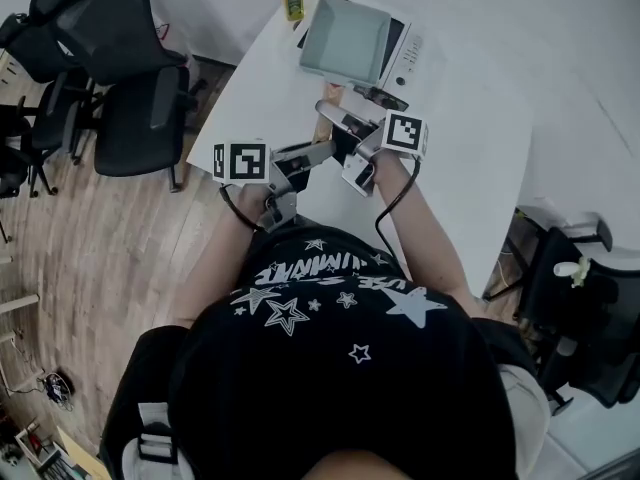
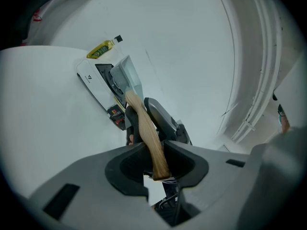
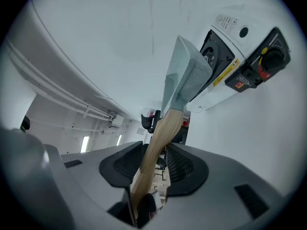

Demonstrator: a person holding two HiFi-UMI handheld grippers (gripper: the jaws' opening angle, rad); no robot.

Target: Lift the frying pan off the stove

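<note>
Grey pan [image 3: 184,75] over stove [image 3: 240,47]; L gripper [image 2: 156,164] & R gripper [image 3: 153,164], about level, both clamp its wood handle [image 2: 148,133].

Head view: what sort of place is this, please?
Probably an office or lab, not a kitchen: black office chairs stand on a wood floor, and a portable stove sits on a plain white table.
</note>
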